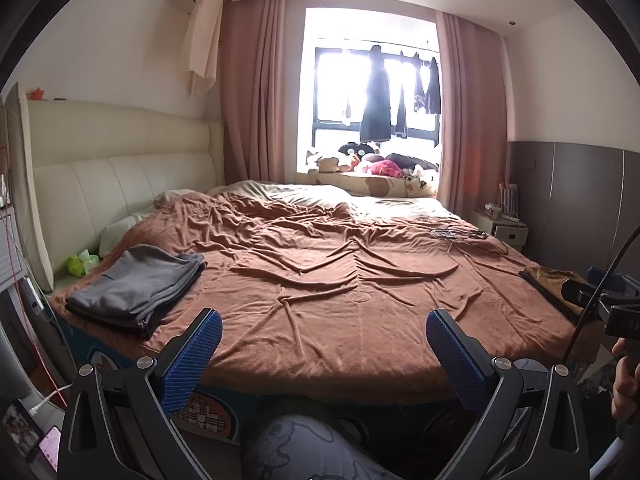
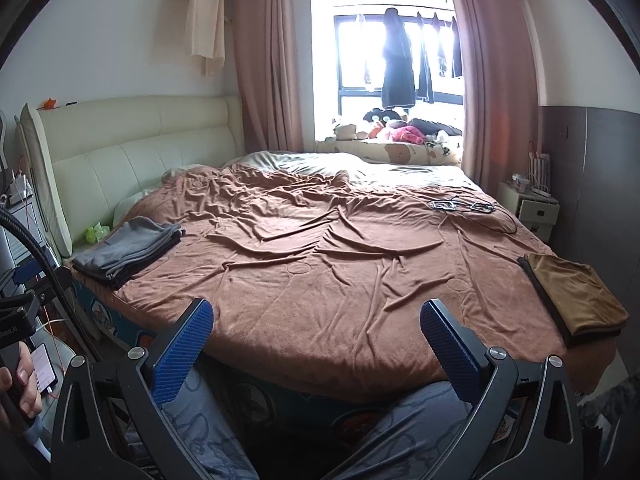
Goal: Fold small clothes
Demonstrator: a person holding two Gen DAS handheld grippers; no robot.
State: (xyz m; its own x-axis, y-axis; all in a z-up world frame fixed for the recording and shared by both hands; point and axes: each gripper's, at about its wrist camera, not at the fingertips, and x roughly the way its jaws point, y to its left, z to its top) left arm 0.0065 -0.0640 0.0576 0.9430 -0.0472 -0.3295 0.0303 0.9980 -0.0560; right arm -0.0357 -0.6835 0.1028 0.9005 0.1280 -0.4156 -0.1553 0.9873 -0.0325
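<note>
Left gripper (image 1: pixel 320 346): jaws spread wide, nothing between them; held low at the foot edge of the bed (image 1: pixel 340 280), above the person's knee, facing the headboard (image 1: pixel 120 160)
Right gripper (image 2: pixel 316 340): jaws likewise wide apart and empty; held level with the left gripper at the same bed edge
Grey stack (image 1: pixel 136 286): folded grey garments lying flat on the brown blanket at the near-left corner of the bed; forward and to the left of the left gripper
Brown stack (image 2: pixel 576 300): flat brown cloth over a dark layer at the near-right edge of the bed; forward and to the right of the right gripper
Long axis, brown stack: runs roughly from the foot edge toward the window (image 2: pixel 400 60), the dark edge facing the bed centre
Nearer hand: judged, the right gripper is nearer the brown stack and the left gripper nearer the grey stack; each pile lies well apart from the other gripper
Working area: the blanket between the two piles carries no garment; a cable and small metal items (image 2: pixel 460 205) lie far right, clear of both grippers
Next move, judged: if the brown stack is the unfolded supply, the right gripper must swing right and forward to reach its near corner
</note>
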